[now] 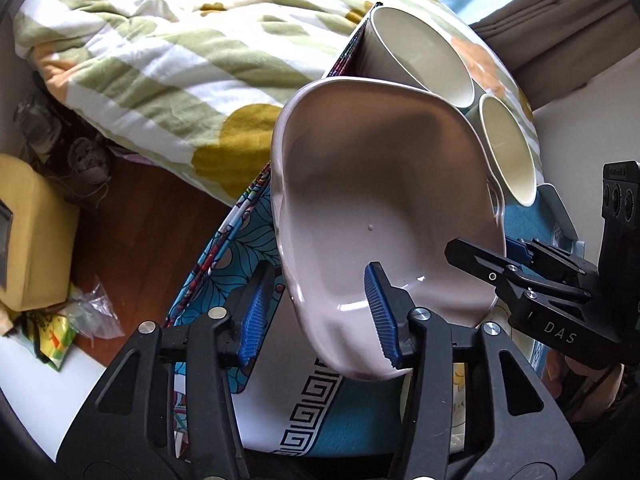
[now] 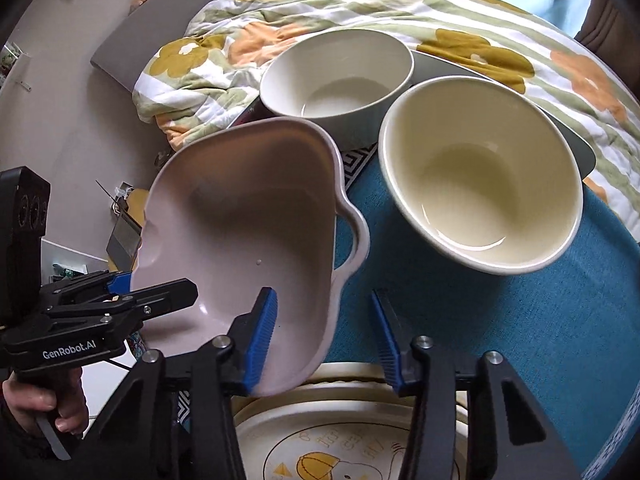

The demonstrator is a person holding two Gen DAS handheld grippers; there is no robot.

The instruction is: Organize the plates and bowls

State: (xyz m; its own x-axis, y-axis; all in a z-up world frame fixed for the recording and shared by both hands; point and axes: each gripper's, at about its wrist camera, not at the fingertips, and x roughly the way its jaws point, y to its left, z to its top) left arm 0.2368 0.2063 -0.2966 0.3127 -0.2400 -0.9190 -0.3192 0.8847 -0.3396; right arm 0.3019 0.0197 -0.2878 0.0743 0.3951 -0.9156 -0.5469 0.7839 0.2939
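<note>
The left gripper (image 1: 318, 312) has its fingers astride the near rim of the pink handled dish (image 1: 380, 200) – one pad outside the wall, one inside. From the right wrist view they look pinched on that rim, so I judge this hand carries the dish. The dish is off the table (image 2: 520, 340), tipped steeply with its hollow facing both cameras and its long axis running away from the fingers toward the bed.

The right gripper (image 2: 324, 340) also straddles the rim on the opposite side. Its left pad lies against the inner wall, but cloth shows between the outer wall and the right pad – spread, not clamped.

A stack of cartoon plates (image 2: 340, 440) lies on the table directly under the right fingers. Two cream bowls stand ahead and to the right, the nearer bowl (image 2: 480, 184) just beside the dish's handle and the farther bowl (image 2: 340, 80) behind it. The dish probably has to be levelled before it is set down.
</note>
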